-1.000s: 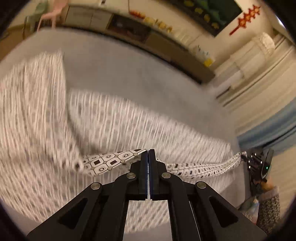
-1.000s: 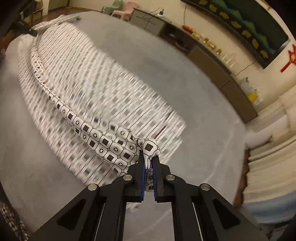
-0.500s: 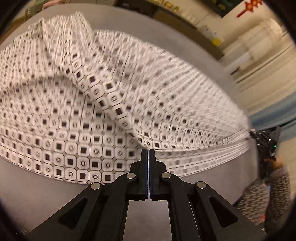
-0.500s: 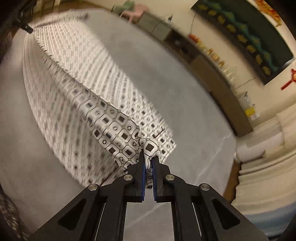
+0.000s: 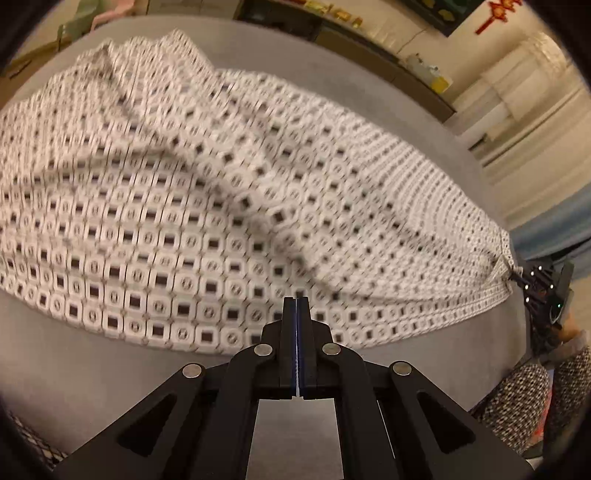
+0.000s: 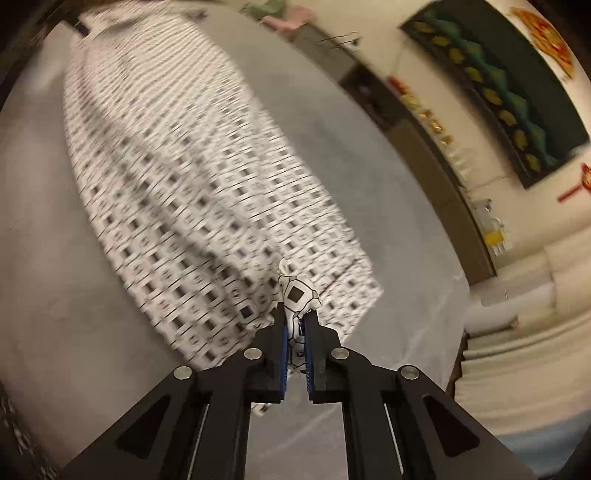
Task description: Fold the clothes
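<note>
A white garment with a black square-and-circle pattern (image 5: 207, 192) spreads over the grey table (image 5: 92, 369), blurred by motion. My left gripper (image 5: 296, 306) is shut at the garment's near edge; the pinch itself is hidden behind the fingertips. My right gripper (image 6: 295, 317) is shut on a bunched corner of the garment (image 6: 295, 291); the rest of it (image 6: 177, 184) trails away to the upper left. The right gripper also shows in the left wrist view (image 5: 543, 295), holding the far right corner.
A low dark cabinet (image 6: 436, 155) with small items lines the wall beyond the table. White and blue cushions (image 6: 517, 369) lie at the right. A dark wall picture (image 6: 498, 85) and red ornament (image 5: 498, 14) hang above. A patterned sleeve (image 5: 535, 398) shows at lower right.
The garment has gone from a taut, bunched strip between the grippers to a wide sheet spread down over the table. Both grippers stay shut and have lowered toward the surface.
</note>
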{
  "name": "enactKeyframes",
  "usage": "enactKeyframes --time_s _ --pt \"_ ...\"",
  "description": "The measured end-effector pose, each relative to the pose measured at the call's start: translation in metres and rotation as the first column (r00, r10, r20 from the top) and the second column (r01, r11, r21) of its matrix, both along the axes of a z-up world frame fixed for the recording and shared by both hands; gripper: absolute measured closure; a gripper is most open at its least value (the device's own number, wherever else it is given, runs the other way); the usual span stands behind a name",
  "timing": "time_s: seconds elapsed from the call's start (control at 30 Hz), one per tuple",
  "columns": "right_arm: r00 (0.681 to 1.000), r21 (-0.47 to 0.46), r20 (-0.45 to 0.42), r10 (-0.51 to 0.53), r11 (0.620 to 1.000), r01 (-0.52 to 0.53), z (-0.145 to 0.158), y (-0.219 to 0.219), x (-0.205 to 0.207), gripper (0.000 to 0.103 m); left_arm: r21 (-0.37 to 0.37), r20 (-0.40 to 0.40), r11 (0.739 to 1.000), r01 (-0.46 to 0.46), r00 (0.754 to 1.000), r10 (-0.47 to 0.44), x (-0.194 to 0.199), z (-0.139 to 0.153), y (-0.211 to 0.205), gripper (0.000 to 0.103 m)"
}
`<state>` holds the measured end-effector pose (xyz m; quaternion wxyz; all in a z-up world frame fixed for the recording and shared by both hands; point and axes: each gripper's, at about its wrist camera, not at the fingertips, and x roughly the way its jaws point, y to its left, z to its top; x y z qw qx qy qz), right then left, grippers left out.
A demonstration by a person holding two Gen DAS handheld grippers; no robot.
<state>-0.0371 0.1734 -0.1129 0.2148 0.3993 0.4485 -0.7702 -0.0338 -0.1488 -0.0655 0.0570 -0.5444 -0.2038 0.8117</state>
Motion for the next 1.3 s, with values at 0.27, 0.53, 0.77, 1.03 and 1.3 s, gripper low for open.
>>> enactKeyframes --time_s 0.27,0.53,0.77,1.03,1.3 --pt "0.981 -0.169 0.172 -0.094 0.978 0.123 0.049 0.006 0.016 0.076 0.059 -0.132 0.968 -0.243 0.959 0.249 0.004 0.056 -0.112 0.097" --pt "0.957 -0.330 0.255 -0.138 0.918 0.220 0.036 -0.091 -0.051 0.068 -0.155 -0.038 0.857 -0.492 0.870 0.492 -0.021 0.022 -0.269 0.096" --pt "0.917 -0.330 0.360 -0.172 0.896 0.298 0.022 -0.199 -0.098 0.069 -0.061 -0.035 0.817 -0.573 0.819 0.572 0.004 0.016 -0.318 0.095" --pt "0.916 -0.456 0.390 -0.092 0.845 0.279 0.066 -0.349 -0.146 0.047 -0.026 -0.032 0.802 -0.596 0.803 0.596 0.008 0.013 -0.338 0.095" --pt "0.864 -0.527 0.496 -0.082 0.763 0.375 0.019 -0.536 -0.240 0.040 -0.089 -0.067 0.835 -0.544 0.839 0.540 0.001 0.013 -0.330 0.094"
